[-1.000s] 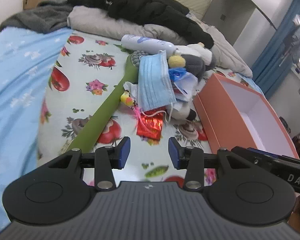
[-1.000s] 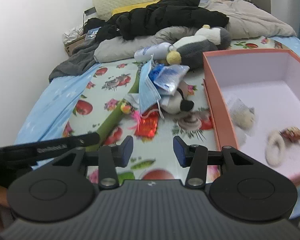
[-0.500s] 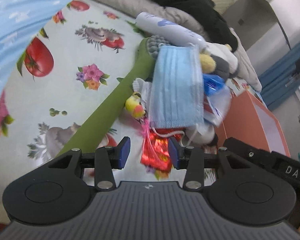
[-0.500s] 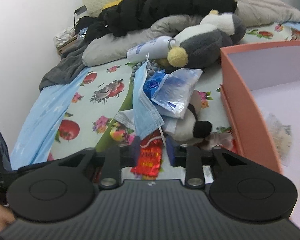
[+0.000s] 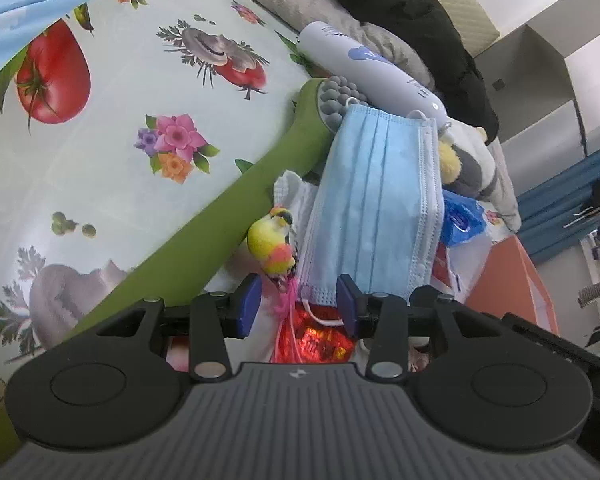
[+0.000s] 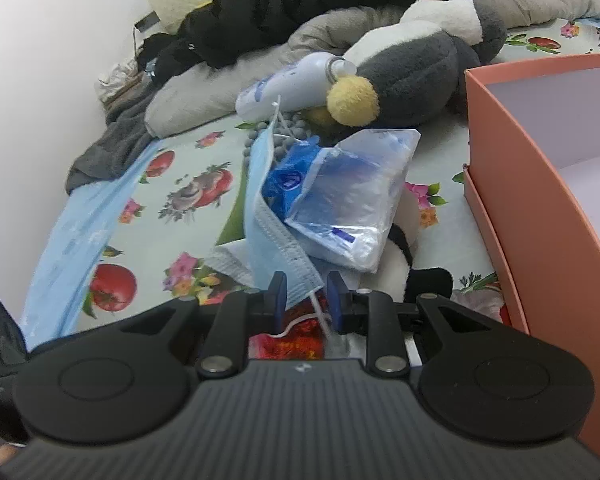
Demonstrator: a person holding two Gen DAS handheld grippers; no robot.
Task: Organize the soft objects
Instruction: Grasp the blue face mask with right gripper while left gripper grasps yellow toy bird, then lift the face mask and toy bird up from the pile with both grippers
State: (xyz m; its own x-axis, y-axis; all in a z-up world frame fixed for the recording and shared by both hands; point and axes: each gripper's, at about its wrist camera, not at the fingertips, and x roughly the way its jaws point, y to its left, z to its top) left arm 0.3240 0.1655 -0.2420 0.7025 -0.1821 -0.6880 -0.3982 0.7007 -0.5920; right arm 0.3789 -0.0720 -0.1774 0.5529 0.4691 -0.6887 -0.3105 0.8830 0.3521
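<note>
Nearest the right claw [image 6: 306,294], the lower corner of the blue face mask [image 6: 266,216] and its white ear loop sit between the narrowed jaws. The pads have a little gap on each side and do not appear to press the fabric, so the claw reads as not yet gripping. The left claw [image 5: 298,306] stands about half open and empty; between its pads lie the pink feather tail of the small yellow toy bird [image 5: 271,243] and the mask's hem, over a red packet [image 5: 316,340].

The step in hand looks like taking the mask. It would go best if the right claw pinches the folded hem rather than the thin loop alone, which could slip or stretch, and lifts slowly so the clear plastic pouch [image 6: 352,196] leaning on it slides off. The left claw should stay clear of the bird's feathers.

The mask lies on the bed's patterned sheet, mid-bed, draped over the pile beside the green massage stick [image 5: 204,236]. Its long axis runs from the near hem away toward the white bottle [image 5: 370,62] and the plush penguin [image 6: 412,68] beyond. The orange box [image 6: 540,168] stands at the bed's right edge.
</note>
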